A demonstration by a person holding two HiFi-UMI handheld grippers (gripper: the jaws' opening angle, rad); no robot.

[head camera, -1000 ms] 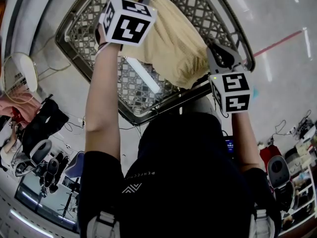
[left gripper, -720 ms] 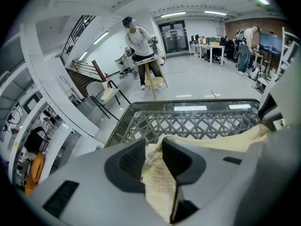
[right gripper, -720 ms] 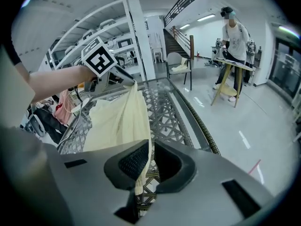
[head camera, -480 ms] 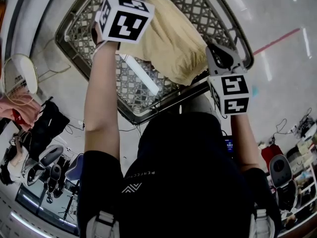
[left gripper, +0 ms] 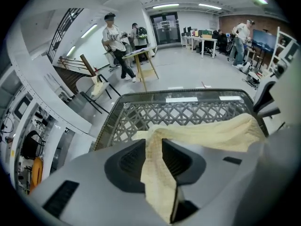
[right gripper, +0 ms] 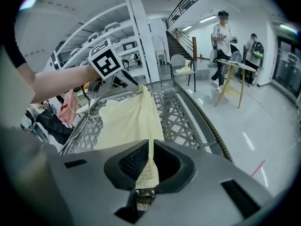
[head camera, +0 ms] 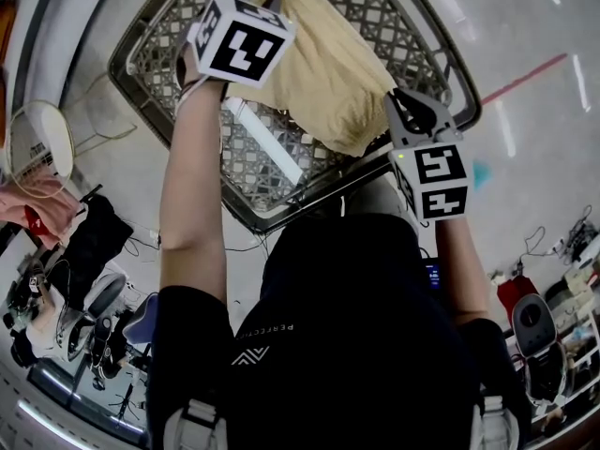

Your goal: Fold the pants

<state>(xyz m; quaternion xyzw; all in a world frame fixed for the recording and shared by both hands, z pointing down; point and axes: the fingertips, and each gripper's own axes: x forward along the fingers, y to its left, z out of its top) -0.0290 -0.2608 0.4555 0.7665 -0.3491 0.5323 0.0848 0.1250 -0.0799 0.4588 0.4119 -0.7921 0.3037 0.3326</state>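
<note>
Pants [head camera: 323, 68] over wicker-lattice table [head camera: 253, 172]; glossy grey floor [head camera: 525, 26], staircase [left gripper: 61, 32] beyond.

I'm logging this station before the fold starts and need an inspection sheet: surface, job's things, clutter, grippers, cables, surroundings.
Surface: glass-topped lattice table, a ceiling light reflected in it.
Job's things: pale yellow pants, lifted and hung between both grippers above the table.
Clutter: pink garment and dark garment on the floor to the left.
Grippers: left hand-held gripper shut on the pants' cloth, its jaws having just opened a little; right hand-held gripper shut on a ribbed edge of the pants.
Cables: loose cable on the floor at right.
Surroundings: people standing by a wooden table; staircase.
</note>
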